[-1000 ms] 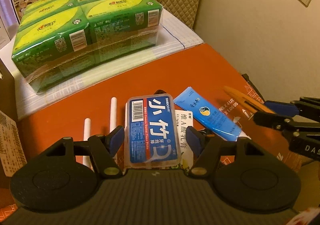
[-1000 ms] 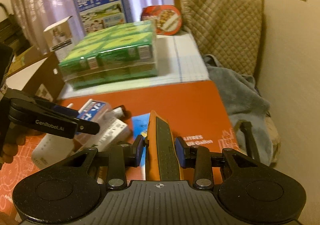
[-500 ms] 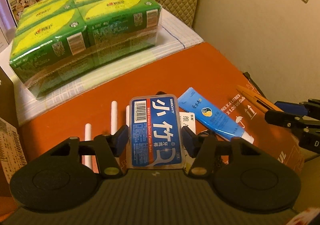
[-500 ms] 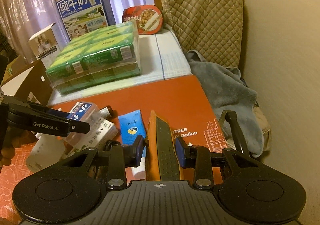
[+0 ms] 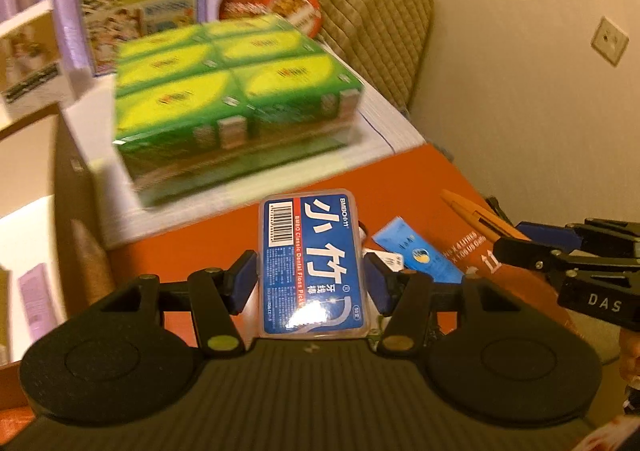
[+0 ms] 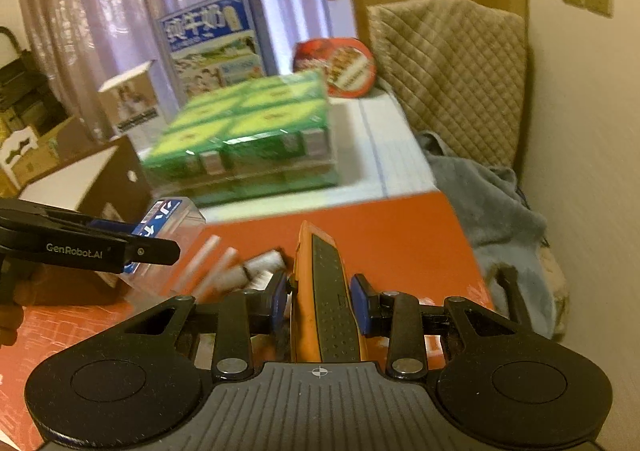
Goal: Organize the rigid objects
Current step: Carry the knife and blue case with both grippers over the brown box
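Note:
My left gripper (image 5: 310,283) is shut on a clear box of dental floss picks (image 5: 312,263) with a blue label, held above the orange board (image 5: 400,179). In the right wrist view the same box (image 6: 168,217) shows at the left in the left gripper (image 6: 160,249). An orange and black utility knife (image 6: 324,299) sits lengthwise in my right gripper (image 6: 320,301), which is shut on it and raised off the board. The knife's tip (image 5: 476,215) also pokes in from the right of the left wrist view.
A blue tube (image 5: 420,257) and a white packet lie on the board below the box, with white sticks (image 6: 216,259) beside them. A shrink-wrapped pack of green cartons (image 6: 244,131) stands behind on a white cloth. A grey blanket (image 6: 492,211) lies to the right.
The left jaws closed on the floss box and lifted it off the board. The right gripper also rose with the knife. Both views now look more level.

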A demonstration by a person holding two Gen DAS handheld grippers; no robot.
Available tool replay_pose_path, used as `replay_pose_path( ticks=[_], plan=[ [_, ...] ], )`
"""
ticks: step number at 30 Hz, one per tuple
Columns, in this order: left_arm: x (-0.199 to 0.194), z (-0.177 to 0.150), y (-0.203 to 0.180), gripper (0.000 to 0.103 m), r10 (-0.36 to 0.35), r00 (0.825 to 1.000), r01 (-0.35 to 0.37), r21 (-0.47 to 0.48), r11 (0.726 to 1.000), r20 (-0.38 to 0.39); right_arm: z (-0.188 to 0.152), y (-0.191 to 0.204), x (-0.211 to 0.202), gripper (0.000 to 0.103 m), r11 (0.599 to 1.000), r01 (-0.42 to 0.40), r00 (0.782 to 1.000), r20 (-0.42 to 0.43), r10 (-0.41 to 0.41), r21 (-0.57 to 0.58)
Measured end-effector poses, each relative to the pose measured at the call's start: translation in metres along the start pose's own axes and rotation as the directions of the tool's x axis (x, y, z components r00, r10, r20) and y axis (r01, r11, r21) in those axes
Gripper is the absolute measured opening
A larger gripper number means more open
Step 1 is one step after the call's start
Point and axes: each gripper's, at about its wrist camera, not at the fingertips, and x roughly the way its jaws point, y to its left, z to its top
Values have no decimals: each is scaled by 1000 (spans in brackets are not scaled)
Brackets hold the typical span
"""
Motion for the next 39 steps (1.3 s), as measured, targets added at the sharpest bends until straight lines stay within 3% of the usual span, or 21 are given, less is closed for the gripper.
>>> replay_pose_path(
  ticks=[10, 22, 28, 39],
  plan=[
    [-70, -15, 64, 53, 128, 989, -118, -123, 985, 80, 28, 78, 8, 31, 982, -156, 987, 35, 160, -103],
    [-134, -40, 162, 53, 288, 952, -255, -249, 934, 104, 47, 200, 37, 31, 926, -307, 947, 23, 320, -221],
    [-150, -48, 208, 53, 336, 937, -299, -274, 914, 97, 55, 251, 59, 31, 917, -312, 945, 21, 327, -250],
    [-150, -56, 282, 53, 375, 926, -346, -292, 892, 49, 59, 303, 103, 31, 938, -246, 968, -7, 252, -244]
  ],
)
